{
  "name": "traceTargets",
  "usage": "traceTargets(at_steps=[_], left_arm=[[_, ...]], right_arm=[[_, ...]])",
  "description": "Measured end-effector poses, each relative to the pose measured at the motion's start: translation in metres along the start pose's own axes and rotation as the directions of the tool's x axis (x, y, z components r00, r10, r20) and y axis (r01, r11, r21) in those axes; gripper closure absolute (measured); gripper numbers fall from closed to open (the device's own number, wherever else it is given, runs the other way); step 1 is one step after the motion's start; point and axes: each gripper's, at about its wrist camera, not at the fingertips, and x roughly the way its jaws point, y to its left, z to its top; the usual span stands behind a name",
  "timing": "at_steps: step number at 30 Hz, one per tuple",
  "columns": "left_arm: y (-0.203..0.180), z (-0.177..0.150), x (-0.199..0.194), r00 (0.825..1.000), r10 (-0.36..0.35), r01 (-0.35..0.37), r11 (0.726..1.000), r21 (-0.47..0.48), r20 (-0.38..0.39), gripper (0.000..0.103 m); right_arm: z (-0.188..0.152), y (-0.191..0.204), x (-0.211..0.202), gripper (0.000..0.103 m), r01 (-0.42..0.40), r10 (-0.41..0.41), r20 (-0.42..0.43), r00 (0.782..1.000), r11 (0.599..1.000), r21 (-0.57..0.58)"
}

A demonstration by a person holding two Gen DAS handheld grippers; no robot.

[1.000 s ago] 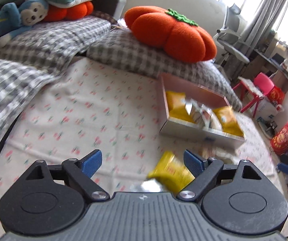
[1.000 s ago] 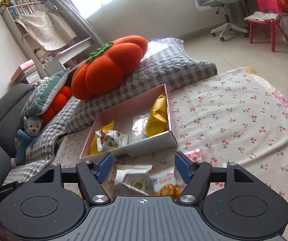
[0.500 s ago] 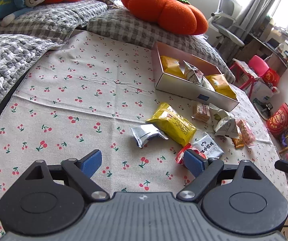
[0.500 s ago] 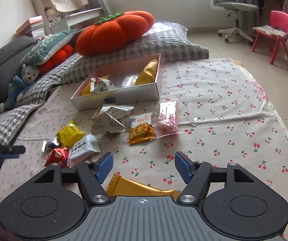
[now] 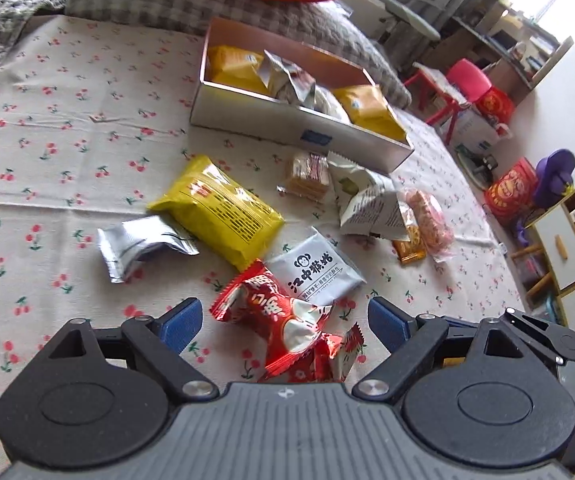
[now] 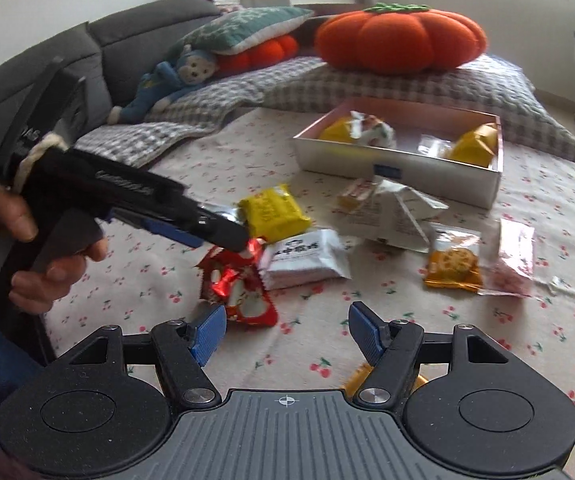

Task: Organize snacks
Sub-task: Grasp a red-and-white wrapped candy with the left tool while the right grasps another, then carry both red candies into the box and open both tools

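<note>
Loose snack packets lie on the cherry-print cloth in front of an open box [image 5: 287, 124] that holds several packets. My left gripper [image 5: 283, 326] is open just above a red packet [image 5: 259, 300], its blue pads either side and not touching. Beyond lie a white monkey-logo packet [image 5: 315, 272], a yellow packet [image 5: 219, 208] and a silver packet [image 5: 139, 244]. In the right wrist view, a hand [image 6: 27, 240] holds the left gripper [image 6: 223, 238] over the red packet [image 6: 239, 284]. My right gripper [image 6: 287, 332] is open over bare cloth, with a gold wrapper [image 6: 357, 376] under its right finger.
An orange cookie packet [image 6: 453, 264], a pink packet [image 6: 515, 256] and a white crumpled bag [image 6: 395, 216] lie near the box [image 6: 407, 168]. Checked cushions, an orange pumpkin pillow [image 6: 399, 40] and a blue plush toy [image 6: 175, 80] line the far side.
Both grippers have dropped closer to the loose snacks. The left one now straddles the red packet. The right view has rolled, and the left gripper and its hand have come into it.
</note>
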Motion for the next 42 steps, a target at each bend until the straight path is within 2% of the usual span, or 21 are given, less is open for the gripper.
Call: traceTargets(at_steps=[2, 4, 5, 6, 15, 21, 24, 26, 27, 34, 42], left_arm=[[-0.001, -0.001, 0.009, 1.0, 0.008, -0.008, 1.0, -0.001, -0.026, 0.023], [0.001, -0.003, 0.013, 0.999, 0.013, -0.013, 1.0, 0.002, -0.041, 0.043], [0.002, -0.004, 0.01, 0.999, 0.015, -0.015, 1.0, 0.004, -0.036, 0.05], [0.005, -0.006, 0.008, 0.999, 0.016, -0.016, 1.0, 0.005, -0.034, 0.065], [0.032, -0.012, -0.018, 1.0, 0.001, -0.001, 1.0, -0.031, 0.011, 0.069], [0.041, -0.014, -0.023, 1.0, -0.003, 0.004, 0.999, -0.043, 0.028, 0.07], [0.047, -0.014, -0.028, 0.999, -0.008, 0.01, 0.998, -0.059, 0.039, 0.07], [0.052, -0.014, -0.031, 0.999, -0.013, 0.016, 0.998, -0.068, 0.049, 0.07], [0.054, -0.014, -0.032, 0.998, -0.018, 0.022, 0.997, -0.072, 0.056, 0.07], [0.051, -0.009, -0.044, 0.993, -0.058, 0.065, 0.996, -0.064, 0.105, 0.07], [0.036, 0.013, -0.039, 0.987, -0.071, 0.075, 0.997, -0.024, 0.144, 0.07]], right_arm=[[0.002, 0.003, 0.01, 0.034, -0.017, 0.016, -0.018, 1.0, 1.0, -0.026], [0.003, 0.004, 0.018, 0.034, -0.03, 0.028, -0.03, 0.999, 0.999, -0.038], [0.004, 0.004, 0.022, 0.034, -0.031, 0.03, -0.039, 0.999, 0.999, -0.043], [0.004, 0.004, 0.026, 0.034, -0.034, 0.032, -0.048, 0.998, 0.998, -0.052], [0.013, 0.028, 0.052, 0.034, -0.152, 0.134, -0.114, 0.984, 0.975, -0.162], [0.022, 0.033, 0.075, 0.035, -0.227, 0.215, -0.15, 0.965, 0.971, -0.07], [0.02, 0.034, 0.078, 0.052, -0.203, 0.192, -0.15, 0.97, 0.977, -0.059], [0.018, 0.033, 0.075, 0.054, -0.208, 0.2, -0.15, 0.968, 0.977, -0.039], [0.018, 0.032, 0.073, 0.065, -0.205, 0.198, -0.152, 0.968, 0.978, -0.035], [0.028, 0.024, 0.052, 0.065, -0.171, 0.171, -0.07, 0.983, 0.985, 0.006], [0.045, -0.009, 0.034, 0.065, -0.061, 0.058, 0.033, 0.998, 0.992, 0.108]])
